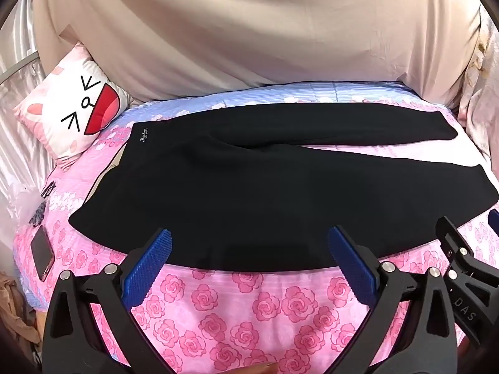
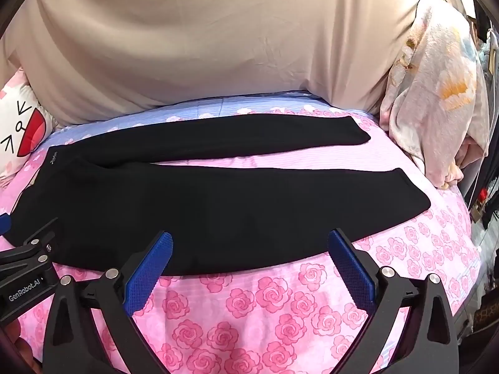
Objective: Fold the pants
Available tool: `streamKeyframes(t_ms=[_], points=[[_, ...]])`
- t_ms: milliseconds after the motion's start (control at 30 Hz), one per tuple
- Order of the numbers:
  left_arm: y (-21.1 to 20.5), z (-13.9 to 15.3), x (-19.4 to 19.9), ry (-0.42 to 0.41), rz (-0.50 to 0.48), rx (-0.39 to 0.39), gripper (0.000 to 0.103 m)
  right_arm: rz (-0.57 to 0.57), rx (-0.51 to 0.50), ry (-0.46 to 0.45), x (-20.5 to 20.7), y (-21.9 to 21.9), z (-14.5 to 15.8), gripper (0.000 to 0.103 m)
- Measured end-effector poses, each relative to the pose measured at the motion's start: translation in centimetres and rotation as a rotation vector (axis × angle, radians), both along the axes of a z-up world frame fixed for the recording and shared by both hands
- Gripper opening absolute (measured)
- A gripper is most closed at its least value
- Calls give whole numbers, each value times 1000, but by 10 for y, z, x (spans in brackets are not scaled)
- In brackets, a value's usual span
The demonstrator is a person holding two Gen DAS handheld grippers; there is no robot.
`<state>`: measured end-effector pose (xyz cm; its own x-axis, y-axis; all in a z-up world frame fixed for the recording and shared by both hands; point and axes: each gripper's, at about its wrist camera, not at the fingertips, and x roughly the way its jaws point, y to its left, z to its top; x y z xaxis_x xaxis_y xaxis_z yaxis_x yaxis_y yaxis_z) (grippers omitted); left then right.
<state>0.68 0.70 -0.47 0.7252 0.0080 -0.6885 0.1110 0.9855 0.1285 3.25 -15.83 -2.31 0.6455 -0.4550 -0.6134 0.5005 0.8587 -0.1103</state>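
Note:
Black pants (image 1: 249, 193) lie flat across the bed, waistband at the left, both legs spread apart toward the right. They also show in the right wrist view (image 2: 218, 205). My left gripper (image 1: 249, 243) is open with blue pads, hovering over the near edge of the pants. My right gripper (image 2: 249, 243) is open too, over the near leg's front edge. Neither holds anything. The right gripper's body shows at the right of the left wrist view (image 1: 461, 258), and the left gripper's body at the left of the right wrist view (image 2: 28, 261).
The bed has a pink rose-print cover (image 1: 249, 311). A cartoon cushion (image 1: 75, 109) sits at the back left. A phone (image 1: 42, 254) lies near the left edge. A beige sheet (image 1: 249, 31) hangs behind. A crumpled blanket (image 2: 436, 99) lies at the right.

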Motion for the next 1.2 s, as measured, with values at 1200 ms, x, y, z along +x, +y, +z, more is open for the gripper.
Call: streamKeyframes(t_ms=[1200], points=[[-7, -5, -2, 15, -10, 3, 98, -1, 0, 9, -3, -2, -3, 98]])
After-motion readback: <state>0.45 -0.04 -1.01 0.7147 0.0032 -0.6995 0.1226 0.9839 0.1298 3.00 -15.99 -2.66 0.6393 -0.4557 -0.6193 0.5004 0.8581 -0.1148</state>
